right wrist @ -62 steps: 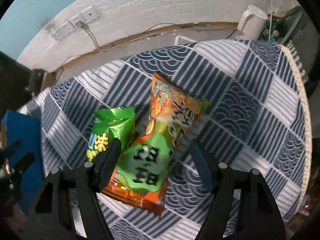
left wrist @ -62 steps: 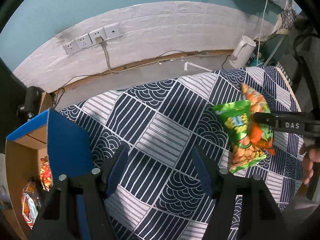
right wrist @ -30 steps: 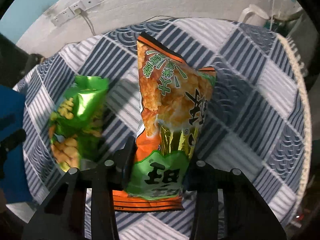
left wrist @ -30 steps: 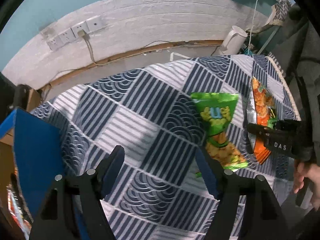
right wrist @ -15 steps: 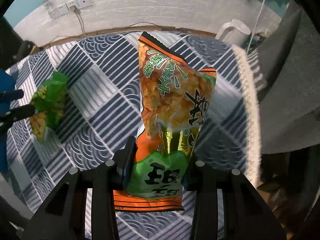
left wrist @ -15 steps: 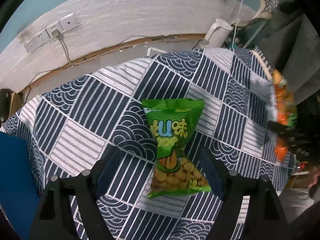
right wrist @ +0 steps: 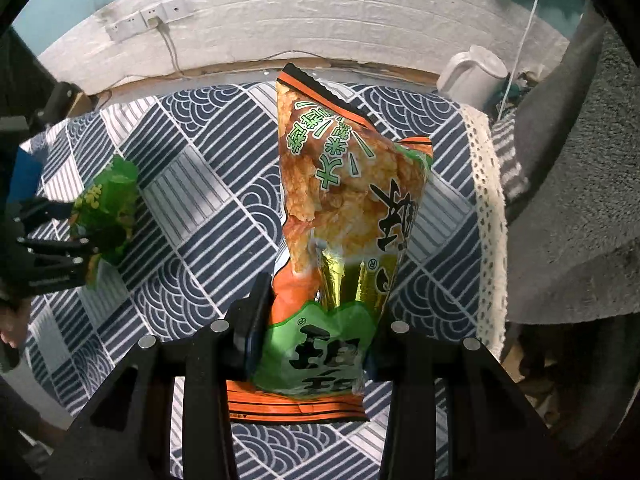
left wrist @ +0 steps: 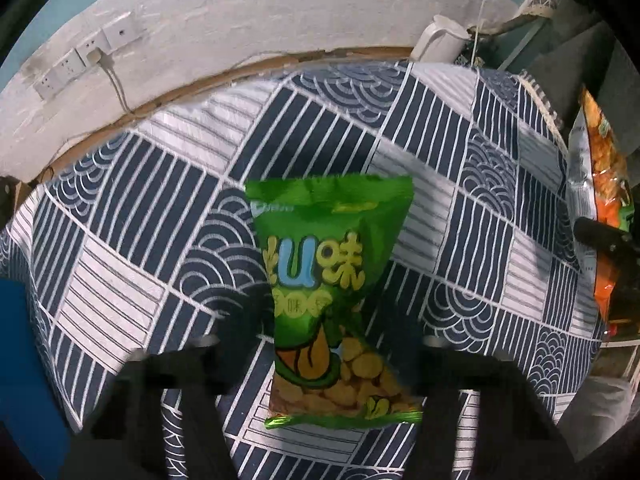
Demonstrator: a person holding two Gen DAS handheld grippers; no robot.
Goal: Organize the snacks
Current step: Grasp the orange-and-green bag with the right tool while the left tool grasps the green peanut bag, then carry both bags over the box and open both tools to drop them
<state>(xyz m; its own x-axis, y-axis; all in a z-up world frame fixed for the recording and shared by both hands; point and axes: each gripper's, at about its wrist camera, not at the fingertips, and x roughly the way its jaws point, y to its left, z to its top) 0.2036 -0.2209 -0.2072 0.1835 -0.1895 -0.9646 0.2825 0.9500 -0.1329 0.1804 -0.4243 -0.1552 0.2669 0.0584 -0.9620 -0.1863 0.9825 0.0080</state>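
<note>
Two snack bags: one glossy green foil bag point(left wrist: 332, 292) and one orange-and-green foil bag point(right wrist: 344, 216); one blue-and-white patterned tablecloth point(left wrist: 160, 216), one white plastic kettle point(right wrist: 474, 74), one row of white wall sockets point(right wrist: 146, 22)

Right tongs point(right wrist: 312, 332) clamp the orange snack bag point(right wrist: 344, 216); left tongs point(right wrist: 86, 240) seemingly pinch the green bag point(right wrist: 110, 204).

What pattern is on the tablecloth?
The tablecloth has navy and white patches of stripes and wave-like arches. The left wrist view shows it best.
</note>
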